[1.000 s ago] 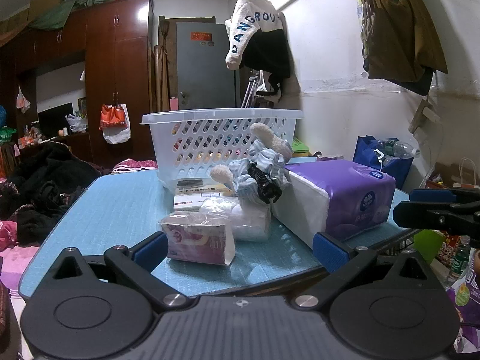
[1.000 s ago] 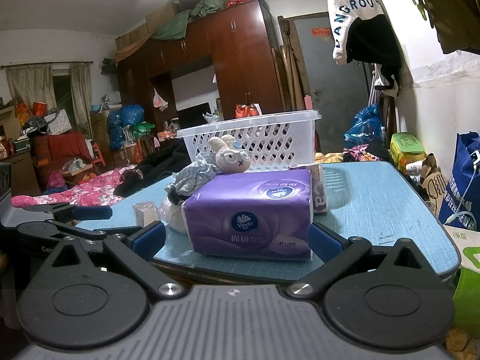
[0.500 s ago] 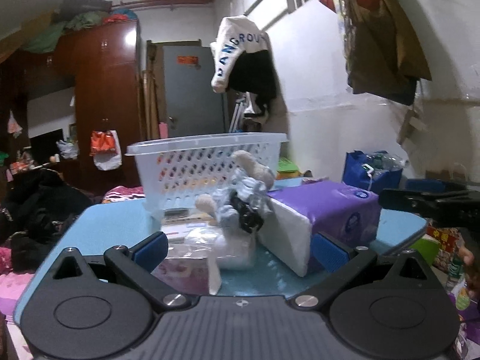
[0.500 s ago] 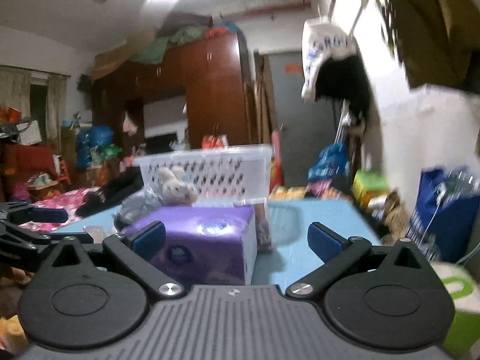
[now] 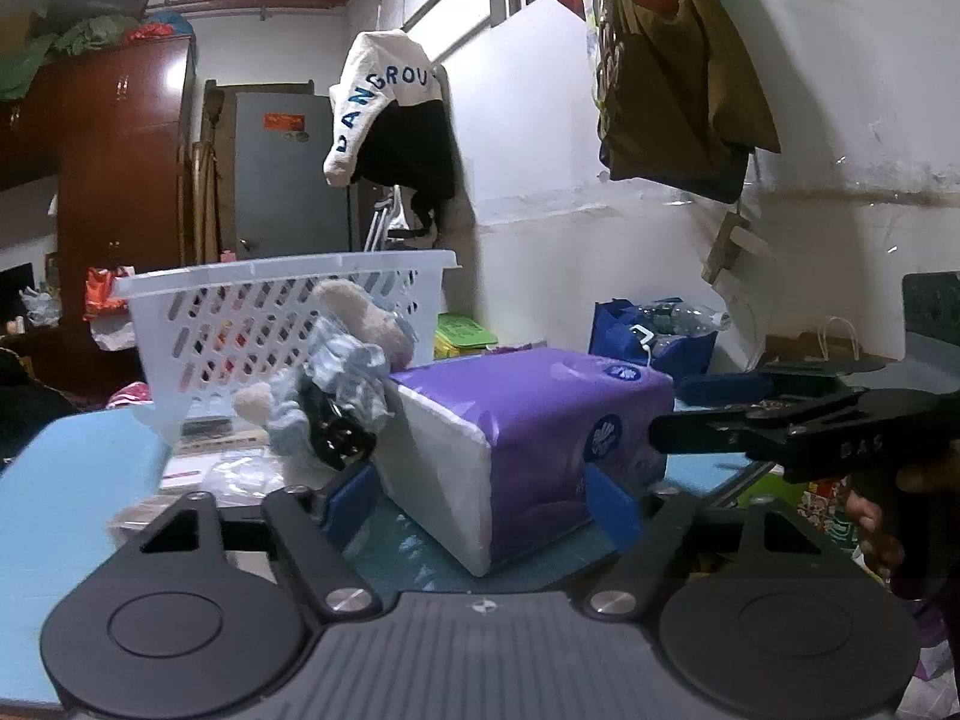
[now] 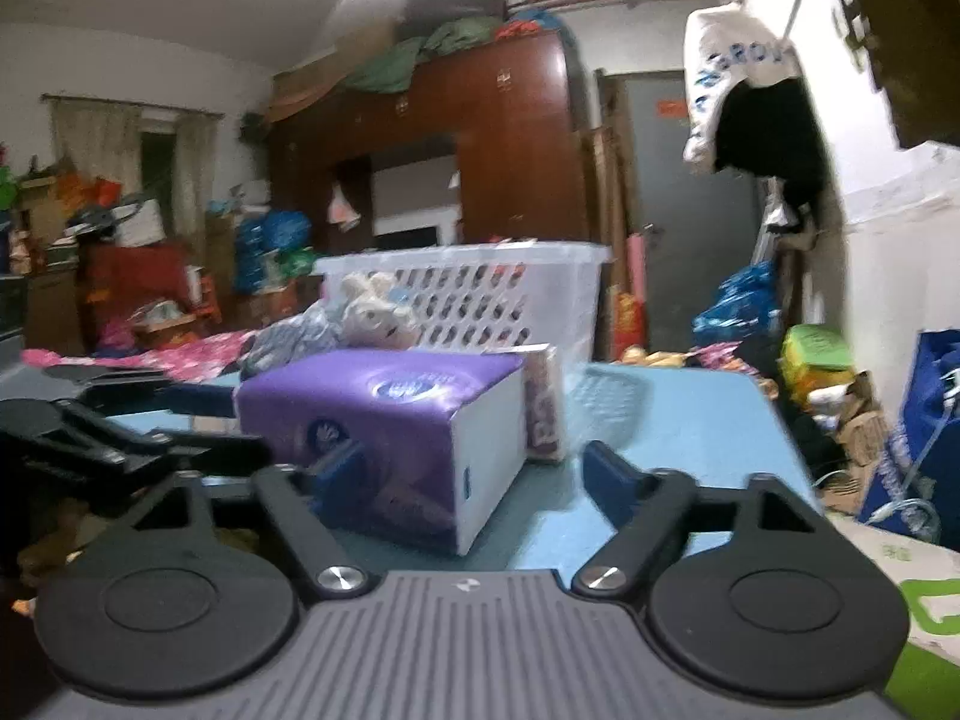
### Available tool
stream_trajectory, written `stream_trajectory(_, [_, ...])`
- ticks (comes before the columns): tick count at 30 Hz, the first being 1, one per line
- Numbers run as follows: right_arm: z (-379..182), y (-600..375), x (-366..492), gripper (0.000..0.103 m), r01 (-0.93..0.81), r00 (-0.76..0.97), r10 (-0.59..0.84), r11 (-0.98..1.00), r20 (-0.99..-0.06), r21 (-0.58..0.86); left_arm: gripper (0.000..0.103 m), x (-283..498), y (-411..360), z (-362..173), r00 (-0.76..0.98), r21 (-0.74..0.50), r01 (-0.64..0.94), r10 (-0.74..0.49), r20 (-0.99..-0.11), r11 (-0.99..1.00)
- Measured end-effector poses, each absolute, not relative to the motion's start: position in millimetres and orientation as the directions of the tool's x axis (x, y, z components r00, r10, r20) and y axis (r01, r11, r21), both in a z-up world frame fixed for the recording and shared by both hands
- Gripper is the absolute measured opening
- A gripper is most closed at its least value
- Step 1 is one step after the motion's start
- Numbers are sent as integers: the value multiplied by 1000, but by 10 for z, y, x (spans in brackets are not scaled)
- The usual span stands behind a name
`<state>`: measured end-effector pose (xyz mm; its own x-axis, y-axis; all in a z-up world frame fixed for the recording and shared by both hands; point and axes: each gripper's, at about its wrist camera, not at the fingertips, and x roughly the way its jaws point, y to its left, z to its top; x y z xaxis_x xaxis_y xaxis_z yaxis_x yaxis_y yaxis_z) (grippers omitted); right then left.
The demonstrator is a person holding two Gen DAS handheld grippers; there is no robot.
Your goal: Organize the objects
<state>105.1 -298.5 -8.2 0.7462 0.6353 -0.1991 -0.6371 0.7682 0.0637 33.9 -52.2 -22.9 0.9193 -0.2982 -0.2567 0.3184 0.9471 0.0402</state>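
Note:
A purple tissue pack lies on the blue table; it also shows in the right wrist view. A plush toy in blue cloth leans against it, in front of a white plastic basket. My left gripper is open, its fingers at either side of the pack's near end. My right gripper is open at the pack's other end, with the pack's corner between the fingers. Small packets lie left of the toy.
A small pink tissue packet stands right of the purple pack. The right gripper's body reaches in at the right of the left wrist view. A blue bag and clutter sit beyond the table edge. Clothes hang on the wall.
Both grippers have moved closer to the purple pack. The left one shifted right, from facing the small packet to straddling the pack's end. The right one swung right and closed in.

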Motion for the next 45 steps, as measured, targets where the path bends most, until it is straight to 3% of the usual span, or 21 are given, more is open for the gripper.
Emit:
stream_trajectory(4, [-134, -2971, 1161, 68, -695, 689, 690, 716, -220, 69, 68, 425, -484, -302, 908, 26, 347, -329, -259, 938])
stream_trajectory(5, [-154, -2966, 1180, 65, -708, 675, 702, 703, -226, 68, 61, 442, -481, -306, 902, 14, 363, -347, -259, 932])
stream_trajectory(6, [-176, -2962, 1193, 55, -719, 663, 712, 692, -232, 68, 56, 448, -473, -310, 893, 5, 382, -368, -260, 924])
stream_trajectory(9, [-205, -2951, 1137, 54, -724, 658, 716, 687, -231, 65, 53, 414, -530, -328, 907, 57, 368, -345, -244, 928])
stream_trajectory(15, [-122, -2941, 935, 47, -701, 695, 687, 713, -211, 12, 51, 341, -538, -235, 917, 71, 367, -348, -196, 928])
stream_trajectory(30, [193, -2952, 840, 46, -669, 740, 661, 742, -123, -44, 51, 144, -642, 41, 926, 133, 377, -368, -85, 917])
stream_trajectory(39, [824, -2680, 1187, 46, -678, 735, 674, 728, -70, -102, 51, 371, -410, 693, 936, 158, 347, -352, 4, 925])
stream_trajectory(45, [1160, -2311, 1644, 46, -689, 725, 682, 715, -100, -118, 51, 791, -203, 1096, 956, 176, 284, -292, 20, 943])
